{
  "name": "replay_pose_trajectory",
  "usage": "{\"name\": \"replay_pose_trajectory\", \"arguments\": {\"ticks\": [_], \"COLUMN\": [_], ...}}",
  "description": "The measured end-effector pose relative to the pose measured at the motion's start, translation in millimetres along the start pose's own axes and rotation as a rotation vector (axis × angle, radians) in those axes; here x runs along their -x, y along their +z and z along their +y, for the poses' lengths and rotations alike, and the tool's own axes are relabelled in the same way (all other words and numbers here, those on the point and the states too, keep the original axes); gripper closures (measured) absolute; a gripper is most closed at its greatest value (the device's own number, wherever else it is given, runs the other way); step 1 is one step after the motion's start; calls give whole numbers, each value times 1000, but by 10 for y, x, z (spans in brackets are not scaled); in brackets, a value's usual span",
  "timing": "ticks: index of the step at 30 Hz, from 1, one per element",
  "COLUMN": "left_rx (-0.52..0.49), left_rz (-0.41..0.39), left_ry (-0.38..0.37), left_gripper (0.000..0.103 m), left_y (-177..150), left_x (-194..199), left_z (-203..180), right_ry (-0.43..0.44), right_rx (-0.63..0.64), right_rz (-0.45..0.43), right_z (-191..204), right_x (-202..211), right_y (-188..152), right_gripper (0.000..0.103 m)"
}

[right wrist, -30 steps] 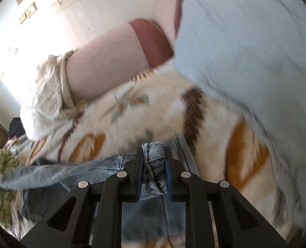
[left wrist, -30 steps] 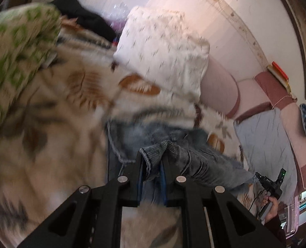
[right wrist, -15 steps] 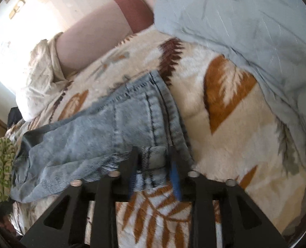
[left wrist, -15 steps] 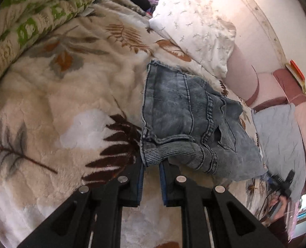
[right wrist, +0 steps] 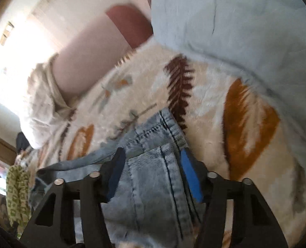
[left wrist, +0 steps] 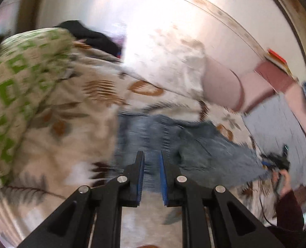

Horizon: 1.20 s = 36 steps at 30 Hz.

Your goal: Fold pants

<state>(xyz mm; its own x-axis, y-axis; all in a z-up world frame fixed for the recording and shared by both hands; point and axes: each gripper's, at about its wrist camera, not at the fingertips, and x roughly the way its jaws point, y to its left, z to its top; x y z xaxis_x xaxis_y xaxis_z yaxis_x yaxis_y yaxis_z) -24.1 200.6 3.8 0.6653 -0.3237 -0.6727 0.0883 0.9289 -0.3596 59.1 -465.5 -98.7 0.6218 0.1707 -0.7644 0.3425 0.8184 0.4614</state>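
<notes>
Spread over a bed, fleecy leaf-print blanket point(right wrist: 214, 103), with jeans point(right wrist: 150, 186) lying flat on it in a loose fold, near a grey quilt point(right wrist: 235, 20). Right gripper point(right wrist: 151, 154) opening now, denim between the jaws but not pressed by the pads; left gripper point(left wrist: 151, 155) closed to a narrow slit at the near edge of the jeans, too blurred to say whether any cloth is pinched. Probably heavy for cloth, soft yet thick at seams, not slippery, not fragile: better to take by hem or waistband corners, where stitched layers give firm hold.
</notes>
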Motion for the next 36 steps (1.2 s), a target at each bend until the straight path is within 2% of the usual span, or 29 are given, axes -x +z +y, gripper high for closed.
{"name": "replay_pose_trajectory", "arguments": {"ticks": [3,5,7,8,9,11,15,18,21,23,24,25,26,28,30,34,36], "left_rx": [-75,-100,-118,-126,-131,-130,-117,-110,-84,-101,-105,-107,-106,-102,-100,-106,-114], "left_rz": [42,77,106,118,131,164,208,208,210,201,196,193,197,197,185,182,179], "left_ry": [-60,-106,-133,-136,-134,-134,-119,-93,-101,-84,-82,-79,-75,-77,-96,-90,-79], "left_gripper": [87,87,87,86,87,87,87,87,86,86,86,85,82,77,69,64,64], "left_y": [-14,-51,-103,-135,-168,-233,-343,-359,-380,-400,-410,-423,-440,-440,-434,-451,-467], "left_x": [-260,-464,-687,-783,-875,-1041,-1212,-1244,-1247,-1258,-1267,-1285,-1302,-1319,-1310,-1306,-1285], "left_z": [-356,-577,-763,-832,-879,-932,-931,-869,-827,-848,-859,-868,-877,-906,-935,-979,-995], "right_ry": [-66,-58,-54,-72,-107,-117,-89,-72,-83,-116,-189,-211,-215,-209,-224,-62,-22], "right_rx": [29,40,57,77,114,125,137,113,106,122,151,163,162,116,172,359,444], "right_rz": [27,39,71,80,89,90,-15,-95,-150,-191,-232,-245,-240,-147,-135,-35,50], "right_z": [0,7,41,58,88,99,209,260,328,375,390,386,340,181,252,796,1029], "right_x": [-170,-199,-238,-248,-261,-245,-56,-26,-110,-174,-203,-224,-261,-381,-297,-57,-86], "right_y": [29,54,57,49,32,30,154,292,440,500,532,542,566,568,484,130,-160], "right_gripper": [53,53,68,71,83,88,89,89,89,92,95,95,95,95,93,92,91]}}
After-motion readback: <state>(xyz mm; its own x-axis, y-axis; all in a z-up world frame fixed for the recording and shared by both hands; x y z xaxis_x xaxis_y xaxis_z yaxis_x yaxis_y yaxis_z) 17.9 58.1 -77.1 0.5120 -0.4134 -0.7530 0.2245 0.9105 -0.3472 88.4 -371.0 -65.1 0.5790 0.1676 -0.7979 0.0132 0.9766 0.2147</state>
